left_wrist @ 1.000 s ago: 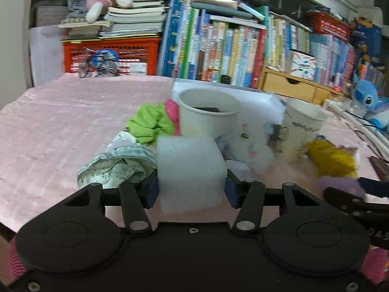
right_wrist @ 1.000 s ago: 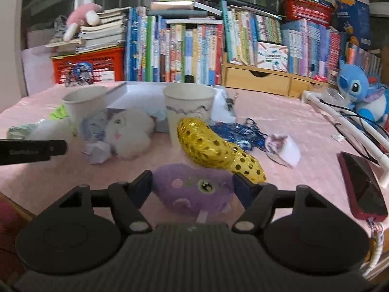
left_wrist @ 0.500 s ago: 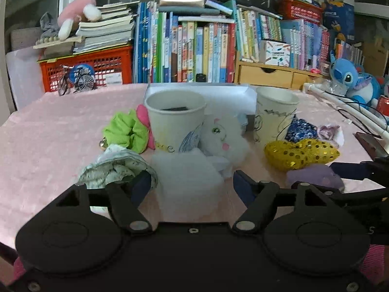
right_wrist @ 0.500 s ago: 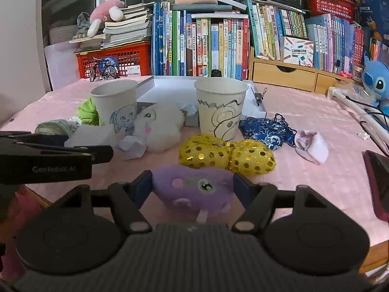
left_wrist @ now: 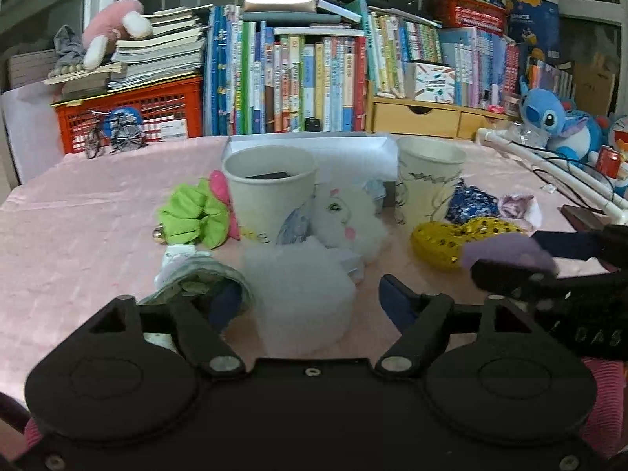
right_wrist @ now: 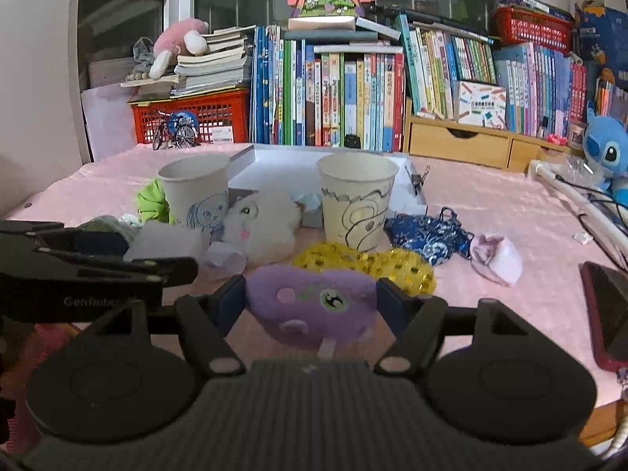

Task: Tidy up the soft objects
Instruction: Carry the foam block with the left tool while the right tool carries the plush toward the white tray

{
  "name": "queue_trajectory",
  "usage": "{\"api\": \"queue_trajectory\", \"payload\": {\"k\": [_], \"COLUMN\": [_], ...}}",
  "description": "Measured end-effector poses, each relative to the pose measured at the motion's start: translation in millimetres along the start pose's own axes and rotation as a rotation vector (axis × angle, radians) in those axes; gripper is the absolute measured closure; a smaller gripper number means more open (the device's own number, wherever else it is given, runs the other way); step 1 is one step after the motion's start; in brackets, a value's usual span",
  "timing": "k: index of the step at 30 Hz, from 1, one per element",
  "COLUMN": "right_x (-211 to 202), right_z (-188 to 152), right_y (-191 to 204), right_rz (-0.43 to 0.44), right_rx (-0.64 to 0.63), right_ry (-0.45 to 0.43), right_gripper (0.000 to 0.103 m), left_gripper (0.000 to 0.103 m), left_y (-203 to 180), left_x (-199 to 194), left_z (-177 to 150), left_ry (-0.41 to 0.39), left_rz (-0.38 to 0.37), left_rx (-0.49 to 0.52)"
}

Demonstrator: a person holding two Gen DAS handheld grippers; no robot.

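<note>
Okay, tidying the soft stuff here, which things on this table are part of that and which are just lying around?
Part of the job:
white foam block
purple plush toy
white fluffy plush
gold sequin pouch
green scrunchie

Just lying about:
paper cups
phone
toy bicycle
books

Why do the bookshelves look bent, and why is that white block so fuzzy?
Both wrist views are fisheye, so the books bow outward near the edges. In the left wrist view the white foam block sits very close to the lens and looks soft; the purple plush in the right view stays fairly sharp.
</note>
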State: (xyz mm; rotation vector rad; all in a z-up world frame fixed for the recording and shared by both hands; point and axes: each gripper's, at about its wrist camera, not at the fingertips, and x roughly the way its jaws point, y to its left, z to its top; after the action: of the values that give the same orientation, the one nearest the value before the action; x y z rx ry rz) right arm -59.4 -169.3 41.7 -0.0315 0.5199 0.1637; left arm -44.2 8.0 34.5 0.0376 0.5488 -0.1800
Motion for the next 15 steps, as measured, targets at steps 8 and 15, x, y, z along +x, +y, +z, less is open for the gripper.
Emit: {"api": "queue_trajectory", "payload": {"k": [8,15], "right_x": [2,3], "right_z": [-1,-1], "right_y": [-5,-4], "right_rz": [-0.006,-0.008], "right_rx": [0.024,0.023], "right_ry": [0.007,0.004], "right_gripper": [0.029,0.029], "left_gripper": [0.014,0.024], "left_y": [11,15], "left_x": [-7,-15], "left_z": [-2,-2], "left_ry": [0.01,0.03], "left_rz": [0.053,-0.013], "left_rx": [0.01,-0.033]}}
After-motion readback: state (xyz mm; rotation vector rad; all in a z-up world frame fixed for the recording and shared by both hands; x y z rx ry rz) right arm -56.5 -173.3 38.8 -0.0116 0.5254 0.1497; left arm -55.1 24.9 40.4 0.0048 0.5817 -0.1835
